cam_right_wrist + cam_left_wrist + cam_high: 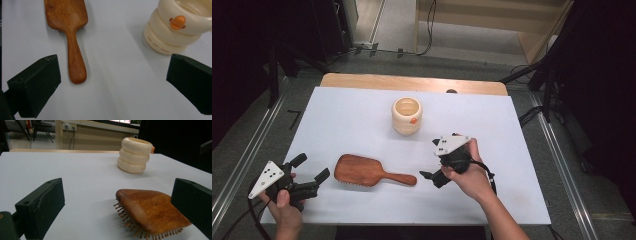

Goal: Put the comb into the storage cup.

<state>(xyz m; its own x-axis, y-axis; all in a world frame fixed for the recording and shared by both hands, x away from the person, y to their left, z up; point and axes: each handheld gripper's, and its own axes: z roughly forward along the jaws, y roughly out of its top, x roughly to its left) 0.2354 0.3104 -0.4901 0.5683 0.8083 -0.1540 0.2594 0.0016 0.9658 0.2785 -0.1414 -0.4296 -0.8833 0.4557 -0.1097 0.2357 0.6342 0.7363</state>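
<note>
A wooden hairbrush [362, 171] lies bristles down on the white table top, its handle pointing right. A cream ringed cup [407, 116] with an orange mark stands behind it. My left gripper [313, 167] is open just left of the brush head. In the left gripper view the brush head [150, 212] lies ahead by the right jaw, with the cup [135, 155] farther back. My right gripper [430, 159] is open, just right of the handle's end. In the right gripper view the handle [75, 62] ends near the left jaw and the cup [177, 27] stands upper right. Neither gripper [116, 205] [112, 85] holds anything.
The white table top [362, 115] has a bare wooden strip [412, 82] along its far edge. Metal rails and cables run on the floor at both sides. Dark stands and equipment lie beyond the table's corners.
</note>
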